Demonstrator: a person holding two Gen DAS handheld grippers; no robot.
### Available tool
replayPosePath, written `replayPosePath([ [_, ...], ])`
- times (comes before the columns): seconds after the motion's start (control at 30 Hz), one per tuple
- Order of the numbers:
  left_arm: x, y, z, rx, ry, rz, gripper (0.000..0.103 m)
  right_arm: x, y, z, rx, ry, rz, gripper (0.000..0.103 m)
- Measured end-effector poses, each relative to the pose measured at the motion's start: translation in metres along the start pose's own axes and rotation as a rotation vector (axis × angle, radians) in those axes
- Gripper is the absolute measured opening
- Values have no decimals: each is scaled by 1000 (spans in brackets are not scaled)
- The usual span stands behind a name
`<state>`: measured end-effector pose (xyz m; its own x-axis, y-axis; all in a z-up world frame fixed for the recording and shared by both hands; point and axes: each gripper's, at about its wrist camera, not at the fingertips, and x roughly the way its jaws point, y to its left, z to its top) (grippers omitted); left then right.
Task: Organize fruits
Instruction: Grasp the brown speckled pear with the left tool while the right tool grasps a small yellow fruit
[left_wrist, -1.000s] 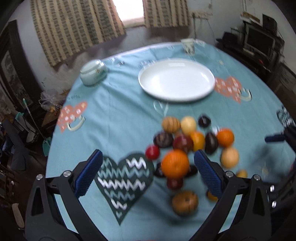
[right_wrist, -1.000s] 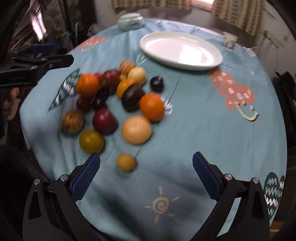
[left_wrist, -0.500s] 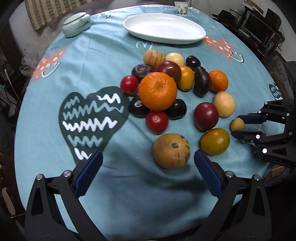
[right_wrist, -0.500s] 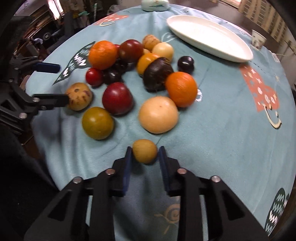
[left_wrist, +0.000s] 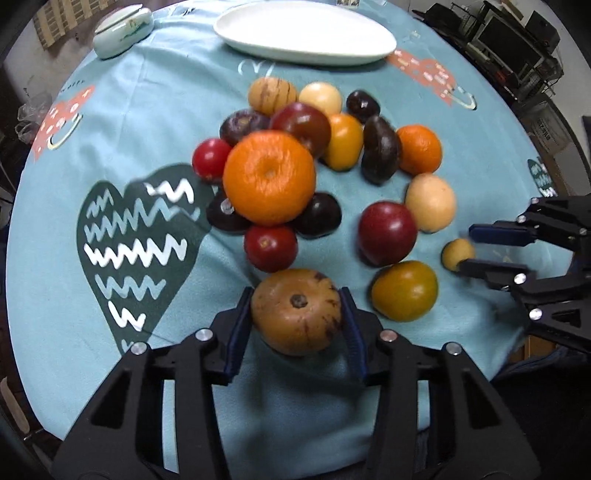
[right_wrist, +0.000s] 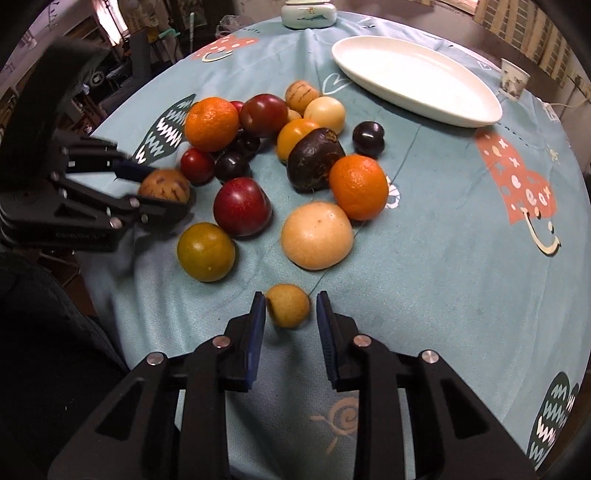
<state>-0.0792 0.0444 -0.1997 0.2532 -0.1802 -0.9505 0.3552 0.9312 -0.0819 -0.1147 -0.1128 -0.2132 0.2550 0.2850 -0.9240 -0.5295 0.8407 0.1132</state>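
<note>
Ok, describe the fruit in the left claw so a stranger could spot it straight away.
Start at the white oval plate at the far side of the blue tablecloth, then come past the big orange to the near edge of the pile. The brown fruit there is dull, with dark streaks and a stem scar.

Left gripper (left_wrist: 296, 320) tilted steeply down, jaws just closing, right gripper (right_wrist: 290, 309) jaws nearly together

Your left tool (left_wrist: 295, 314) is matte black plastic: two angular, skeletal arms with triangular cut-outs and round silver screw heads at the pivots. Blue ribbed pads line its fingers (left_wrist: 236, 332). Your right tool (right_wrist: 290, 314) has the same build: black frame, silver screws, blue pads.
</note>
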Motion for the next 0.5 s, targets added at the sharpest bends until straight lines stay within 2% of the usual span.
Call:
replayPosePath([
  [0.23, -42, -4, 31, 30, -111, -45, 45, -12, -13, 13, 34, -43, 37, 24],
  [0.33, -52, -10, 57, 41, -154, -45, 46, -23, -25, 28, 55, -87, 34, 24],
  [0.5, -58, -18, 124, 47, -225, -24, 46, -50, -58, 71, 76, -202, -13, 24],
])
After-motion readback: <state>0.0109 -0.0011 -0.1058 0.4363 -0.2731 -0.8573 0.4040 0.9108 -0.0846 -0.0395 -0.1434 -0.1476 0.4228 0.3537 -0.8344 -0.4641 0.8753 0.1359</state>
